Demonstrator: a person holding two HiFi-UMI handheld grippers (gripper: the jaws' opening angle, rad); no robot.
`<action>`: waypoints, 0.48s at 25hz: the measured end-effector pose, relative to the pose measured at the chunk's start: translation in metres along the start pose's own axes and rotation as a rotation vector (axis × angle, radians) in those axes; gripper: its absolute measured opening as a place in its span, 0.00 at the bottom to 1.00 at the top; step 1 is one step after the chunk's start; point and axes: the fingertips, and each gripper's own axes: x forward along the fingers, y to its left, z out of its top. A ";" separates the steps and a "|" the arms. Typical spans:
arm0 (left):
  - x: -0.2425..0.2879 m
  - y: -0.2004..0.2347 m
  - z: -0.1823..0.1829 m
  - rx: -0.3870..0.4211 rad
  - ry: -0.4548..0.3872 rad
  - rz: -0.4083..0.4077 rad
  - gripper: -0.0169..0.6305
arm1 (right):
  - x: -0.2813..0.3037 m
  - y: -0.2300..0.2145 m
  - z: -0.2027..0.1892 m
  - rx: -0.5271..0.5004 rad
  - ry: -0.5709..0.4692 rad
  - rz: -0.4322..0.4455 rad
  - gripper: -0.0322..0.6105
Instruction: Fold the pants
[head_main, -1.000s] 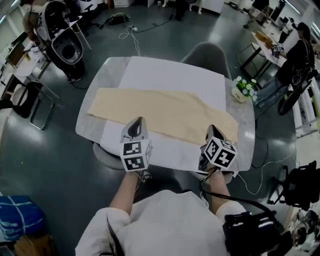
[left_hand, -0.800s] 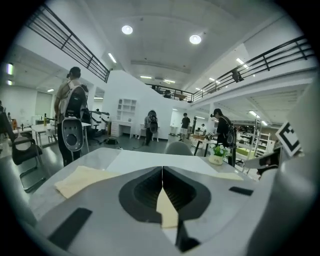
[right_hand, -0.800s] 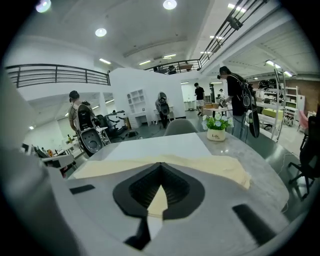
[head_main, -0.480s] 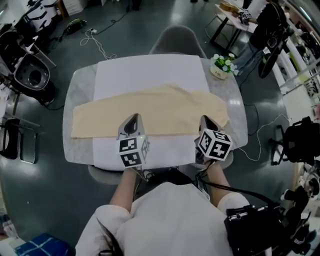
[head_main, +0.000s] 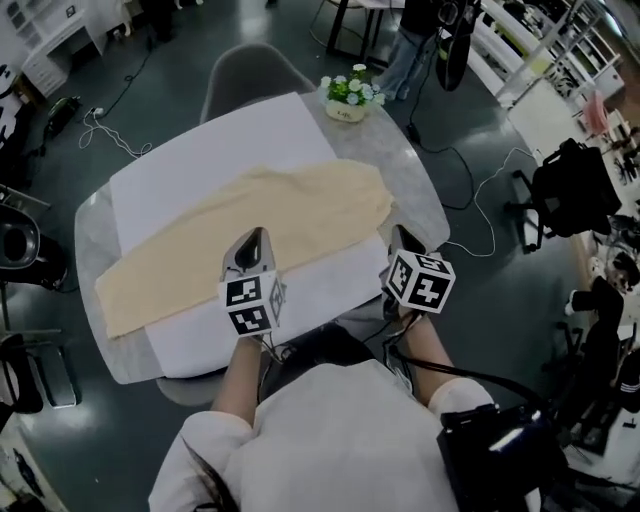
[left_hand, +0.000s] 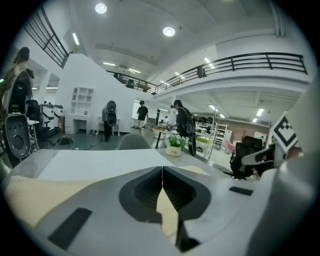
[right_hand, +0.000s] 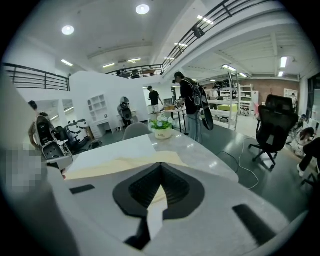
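Beige pants (head_main: 300, 205) lie flat and stretched out slantwise across a white sheet (head_main: 200, 150) on the grey table (head_main: 425, 205). My left gripper (head_main: 250, 236) hovers over the near edge of the pants about mid-length, jaws shut and empty. In the left gripper view the left gripper (left_hand: 162, 172) shows its jaws meeting in a line, with the pants (left_hand: 30, 195) beneath. The right gripper (head_main: 402, 234) is at the table's near right edge, beside the pants' right end, also shut and empty. The right gripper view has the right gripper (right_hand: 161, 167) pointing along the pants (right_hand: 125, 165).
A small pot of flowers (head_main: 347, 95) stands at the table's far corner, with a grey chair (head_main: 250, 75) behind it. A black office chair (head_main: 565, 190) and cables lie on the floor to the right. People stand in the background.
The head view has swung, so the table now looks turned. Both grippers have shifted along the table's near edge toward the pants' right part. The pants lie unmoved; jaws stayed shut.
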 end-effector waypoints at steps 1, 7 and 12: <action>0.006 -0.007 -0.002 0.004 0.009 -0.011 0.04 | 0.001 -0.010 -0.003 0.011 0.006 -0.013 0.04; 0.041 -0.034 -0.023 0.032 0.082 -0.021 0.04 | 0.029 -0.050 -0.017 0.043 0.056 -0.031 0.04; 0.066 -0.041 -0.050 0.035 0.146 0.009 0.04 | 0.070 -0.068 -0.026 0.042 0.110 -0.002 0.04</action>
